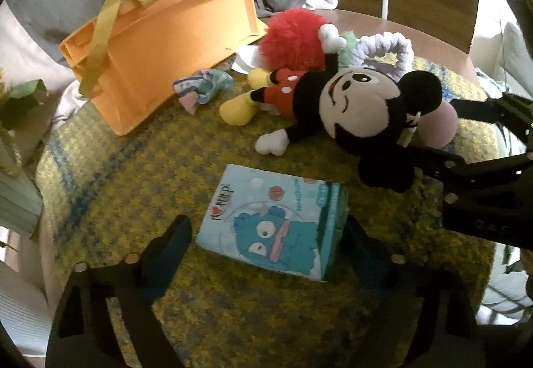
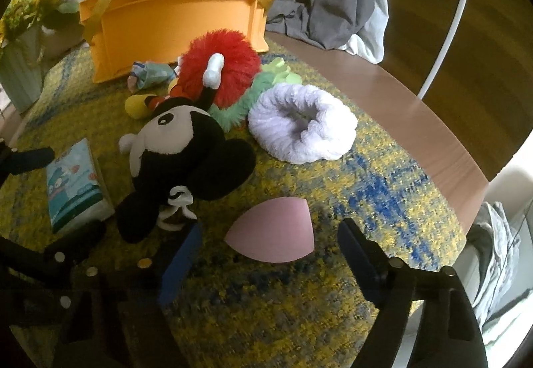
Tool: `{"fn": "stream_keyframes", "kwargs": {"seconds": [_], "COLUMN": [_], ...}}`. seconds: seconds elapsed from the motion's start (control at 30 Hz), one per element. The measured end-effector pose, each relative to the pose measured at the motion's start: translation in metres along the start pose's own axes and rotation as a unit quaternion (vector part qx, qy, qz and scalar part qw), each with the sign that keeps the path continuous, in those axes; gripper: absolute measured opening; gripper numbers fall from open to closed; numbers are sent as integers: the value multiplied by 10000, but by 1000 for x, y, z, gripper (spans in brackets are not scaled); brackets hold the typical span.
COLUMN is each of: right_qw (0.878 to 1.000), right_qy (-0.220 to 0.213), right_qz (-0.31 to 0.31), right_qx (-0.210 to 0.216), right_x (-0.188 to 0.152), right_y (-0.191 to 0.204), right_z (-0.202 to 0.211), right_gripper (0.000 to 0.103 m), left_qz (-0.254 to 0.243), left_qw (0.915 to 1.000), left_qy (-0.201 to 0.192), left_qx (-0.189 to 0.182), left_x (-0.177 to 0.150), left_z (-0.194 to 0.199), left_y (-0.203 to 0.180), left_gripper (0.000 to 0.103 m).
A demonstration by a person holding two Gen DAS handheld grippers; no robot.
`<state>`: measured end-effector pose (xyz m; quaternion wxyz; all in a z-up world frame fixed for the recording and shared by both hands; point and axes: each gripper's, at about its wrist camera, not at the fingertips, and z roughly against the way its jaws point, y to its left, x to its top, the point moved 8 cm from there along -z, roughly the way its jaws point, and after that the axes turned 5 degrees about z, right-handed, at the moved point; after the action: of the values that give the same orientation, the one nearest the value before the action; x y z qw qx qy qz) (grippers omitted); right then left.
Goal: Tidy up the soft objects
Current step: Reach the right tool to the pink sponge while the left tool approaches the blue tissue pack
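Note:
A light-blue tissue pack [image 1: 273, 228] with a cartoon print lies flat on the yellow-blue mat [image 1: 133, 174]. My left gripper [image 1: 266, 234] stands open astride it, with a gap at the left finger [image 1: 173, 238]. A pink teardrop sponge [image 2: 269, 231] lies on the mat between the fingers of my right gripper [image 2: 269, 241], which is open and clear of it on both sides. A mouse plush [image 2: 186, 148] lies on its back between the pack and the sponge. An orange basket [image 2: 173, 21] with yellow handles stands at the far side of the mat.
Beyond the plush lie a red fluffy ball [image 2: 226, 64], a green fuzzy piece [image 2: 260, 91], a lavender fluffy ring [image 2: 299, 124] and a small rolled cloth [image 2: 150, 74]. A plant in a vase [image 2: 23, 68] stands at the left. The round wooden table's edge [image 2: 416, 121] curves on the right.

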<state>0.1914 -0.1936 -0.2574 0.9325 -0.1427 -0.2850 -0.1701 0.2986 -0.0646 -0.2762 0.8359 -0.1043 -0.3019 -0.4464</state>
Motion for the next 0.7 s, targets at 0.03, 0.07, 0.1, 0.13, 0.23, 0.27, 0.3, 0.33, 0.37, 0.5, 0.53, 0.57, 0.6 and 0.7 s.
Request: {"fn": "stream_keyframes", "kwargs": {"seconds": [0.03, 0.07, 0.1, 0.13, 0.23, 0.27, 0.3, 0.33, 0.37, 0.5, 0.53, 0.57, 0.6, 0.7], "right_qw": [10000, 10000, 10000, 9999, 9997, 9997, 9997, 9997, 9996, 9992, 9991, 9990, 9989, 9985], "right_qy": [13, 28, 62, 100, 111, 104, 105, 103, 100, 61, 48, 23, -8, -147], "right_qz": [-6, -18, -34, -55, -160, -163, -172, -197, -245, -380, -410, -446, -473, -532], "right_qx": [4, 20, 34, 39, 143, 125, 117, 120, 119, 94, 97, 92, 72, 17], "right_x": [0, 0, -1, -1, -2, -2, -2, -2, -2, -3, -3, -2, -1, 4], "right_y": [0, 0, -1, -1, -1, -1, -1, -1, -2, -5, -6, -7, -8, -13], "right_z": [-1, -2, -3, -5, -6, -5, -4, -3, -2, 8, 11, 15, 18, 32], "right_gripper": [77, 72, 68, 65, 55, 54, 53, 53, 52, 52, 52, 52, 52, 52], "left_qz": [10, 20, 34, 62, 264, 308, 372, 434, 528, 802, 849, 921, 966, 1091], "left_qw": [10000, 10000, 10000, 10000, 9996, 9995, 9993, 9990, 9985, 9965, 9961, 9954, 9949, 9934], "left_qy": [7, 5, -2, -2, 4, -10, -41, -68, -101, -210, -233, -268, -285, -350], "left_qx": [-54, -51, -40, -34, -54, -29, 21, 62, 91, 82, 88, 86, 82, 48], "left_x": [0, -1, -1, -1, -2, -2, -2, 0, 0, 2, 5, 5, 6, 8], "left_z": [0, 0, 1, 1, 4, 5, 7, 9, 12, 23, 24, 28, 31, 42], "left_y": [-1, -1, -1, -1, 0, 1, 2, 4, 5, 7, 9, 10, 11, 11], "left_gripper": [79, 79, 79, 79, 78, 78, 78, 78, 78, 78, 78, 78, 78, 78]}}
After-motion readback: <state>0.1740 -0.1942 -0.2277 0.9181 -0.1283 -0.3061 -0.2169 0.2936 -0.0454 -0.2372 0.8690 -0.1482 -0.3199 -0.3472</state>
